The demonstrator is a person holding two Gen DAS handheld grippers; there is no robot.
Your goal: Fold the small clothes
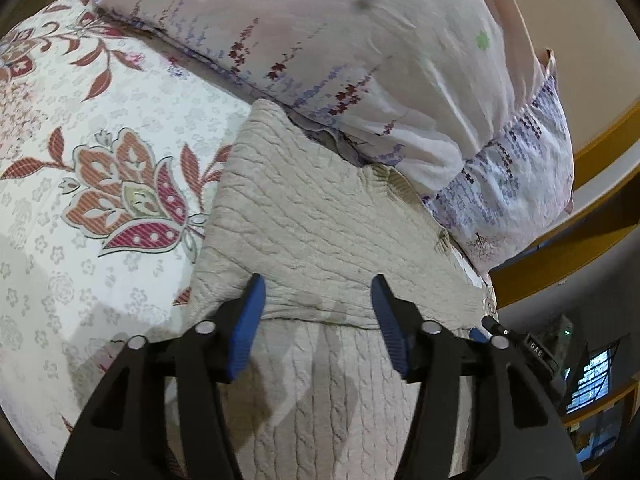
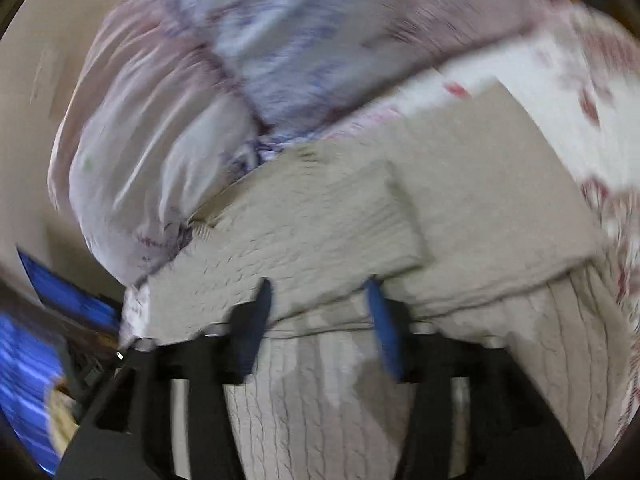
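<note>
A beige cable-knit sweater lies folded on the floral bedsheet, its far edge against a pillow. My left gripper hovers over the sweater's near fold. Its blue pads stand apart and nothing is pinched between them. The right wrist view is motion-blurred. It shows the same sweater with a folded layer on top, and my right gripper is open above the fold's edge, its blue pads clear of the cloth.
A large lavender-flowered pillow lies along the sweater's far side. A wooden bed frame runs at the right, and the bed edge drops off beside it. A black device shows at the right edge. A blue-lit window is at the left.
</note>
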